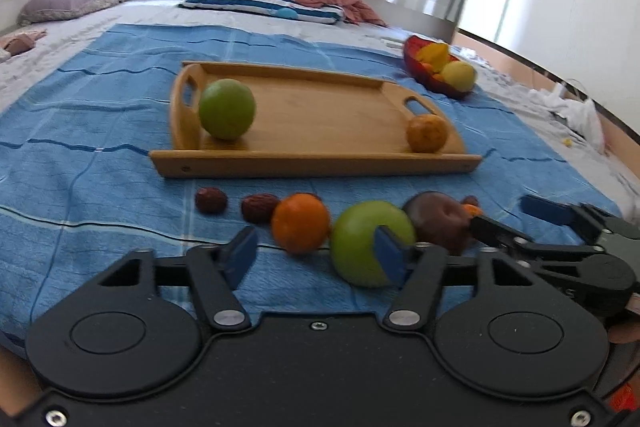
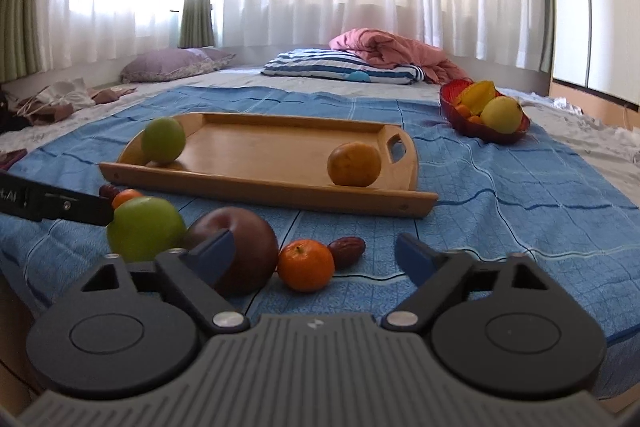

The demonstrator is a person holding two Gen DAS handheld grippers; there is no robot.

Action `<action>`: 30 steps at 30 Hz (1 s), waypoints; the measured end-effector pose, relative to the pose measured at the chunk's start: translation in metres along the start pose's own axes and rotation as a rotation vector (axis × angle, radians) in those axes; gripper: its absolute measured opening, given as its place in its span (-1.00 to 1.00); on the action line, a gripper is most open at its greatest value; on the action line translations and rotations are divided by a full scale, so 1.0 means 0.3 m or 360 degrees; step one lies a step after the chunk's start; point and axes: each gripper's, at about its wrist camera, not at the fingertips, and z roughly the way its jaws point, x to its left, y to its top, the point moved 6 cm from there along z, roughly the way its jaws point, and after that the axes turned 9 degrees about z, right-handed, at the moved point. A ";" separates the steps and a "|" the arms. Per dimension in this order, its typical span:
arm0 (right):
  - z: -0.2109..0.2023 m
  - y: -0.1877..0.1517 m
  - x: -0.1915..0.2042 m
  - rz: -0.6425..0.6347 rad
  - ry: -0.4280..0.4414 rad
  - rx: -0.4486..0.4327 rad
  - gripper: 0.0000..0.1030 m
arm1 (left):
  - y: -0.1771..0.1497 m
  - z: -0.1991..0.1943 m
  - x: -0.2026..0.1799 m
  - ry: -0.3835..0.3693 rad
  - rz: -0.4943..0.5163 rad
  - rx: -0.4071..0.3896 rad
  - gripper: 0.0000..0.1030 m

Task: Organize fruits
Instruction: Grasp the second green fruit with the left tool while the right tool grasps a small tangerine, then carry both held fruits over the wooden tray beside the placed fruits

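A wooden tray lies on the blue cloth and holds a green apple at its left end and a yellowish orange at its right end. In front of the tray lie a row of fruits: two red dates, a tangerine, a green apple, a dark red apple, a small tangerine and a date. My left gripper is open over the row. My right gripper is open, just before the small tangerine.
A red bowl with yellow and orange fruits stands at the far right on the bed. A striped pillow, a pink blanket and a purple pillow lie at the back. Clothes lie at the left.
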 end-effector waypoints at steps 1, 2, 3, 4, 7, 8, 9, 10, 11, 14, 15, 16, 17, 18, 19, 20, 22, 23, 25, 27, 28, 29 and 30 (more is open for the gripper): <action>-0.005 -0.001 0.004 -0.0009 0.0009 -0.0006 0.49 | 0.000 -0.001 -0.014 -0.0028 0.0014 0.0008 0.03; -0.010 -0.002 0.009 -0.0016 0.0017 -0.0007 0.30 | -0.002 -0.001 -0.027 -0.0058 0.0025 0.0016 0.00; -0.012 0.000 0.010 -0.0024 0.0017 -0.0007 0.11 | -0.004 0.000 -0.039 -0.0085 0.0031 0.0023 -0.03; -0.012 -0.002 0.011 -0.0035 0.0003 -0.0005 0.00 | -0.007 0.005 -0.050 -0.0106 0.0039 0.0030 -0.03; -0.006 -0.006 0.004 -0.0047 -0.0026 0.0028 -0.25 | -0.018 0.026 -0.083 -0.0127 0.0060 0.0052 -0.04; -0.002 -0.009 0.001 -0.0048 -0.0030 0.0044 -0.26 | -0.021 0.033 -0.092 -0.0127 0.0060 0.0057 -0.04; 0.003 -0.013 -0.003 -0.0048 -0.0038 0.0055 -0.26 | -0.023 0.043 -0.098 -0.0129 0.0057 0.0061 -0.04; 0.006 -0.016 -0.007 -0.0050 -0.0045 0.0064 -0.26 | -0.024 0.051 -0.103 -0.0129 0.0051 0.0065 -0.02; 0.012 -0.020 -0.009 -0.0051 -0.0049 0.0077 -0.26 | -0.023 0.056 -0.107 -0.0112 0.0048 0.0061 -0.01; 0.021 -0.020 -0.006 -0.0039 -0.0020 0.0084 -0.26 | -0.016 0.072 -0.111 -0.0071 0.0058 0.0048 0.00; 0.026 -0.019 -0.004 -0.0043 -0.0009 0.0088 -0.26 | -0.014 0.078 -0.111 -0.0067 0.0051 0.0045 0.01; 0.031 -0.020 0.001 -0.0052 0.0003 0.0096 -0.26 | -0.013 0.084 -0.111 -0.0063 0.0044 0.0046 0.02; 0.036 -0.022 0.006 -0.0061 0.0015 0.0105 -0.26 | -0.011 0.090 -0.111 -0.0057 0.0041 0.0049 0.02; 0.042 -0.024 0.013 -0.0073 0.0021 0.0107 -0.27 | -0.010 0.099 -0.110 -0.0052 0.0036 0.0051 0.04; 0.046 -0.024 0.017 -0.0086 0.0016 0.0100 -0.27 | -0.010 0.107 -0.110 -0.0051 0.0031 0.0053 0.06; 0.049 -0.024 0.021 -0.0104 0.0009 0.0093 -0.27 | -0.010 0.116 -0.111 -0.0049 0.0028 0.0057 0.07; 0.055 -0.021 0.025 -0.0115 0.0009 0.0085 -0.27 | -0.012 0.130 -0.113 -0.0033 0.0030 0.0060 0.09; 0.058 -0.020 0.024 -0.0112 0.0011 0.0088 -0.27 | -0.011 0.137 -0.116 -0.0024 0.0035 0.0061 0.10; 0.062 -0.018 0.020 -0.0112 0.0007 0.0089 -0.18 | -0.013 0.150 -0.120 -0.0013 0.0040 0.0066 0.11; 0.065 -0.016 0.013 -0.0104 0.0010 0.0098 -0.02 | -0.013 0.158 -0.119 -0.0011 0.0031 0.0061 0.11; 0.068 -0.015 0.008 -0.0093 0.0010 0.0101 0.04 | -0.013 0.158 -0.116 -0.0012 0.0025 0.0058 0.11; 0.070 -0.013 0.002 -0.0073 0.0012 0.0103 0.06 | -0.013 0.158 -0.113 -0.0013 0.0016 0.0060 0.12; 0.072 -0.010 -0.004 -0.0052 0.0021 0.0111 0.06 | -0.013 0.157 -0.110 -0.0016 0.0003 0.0072 0.11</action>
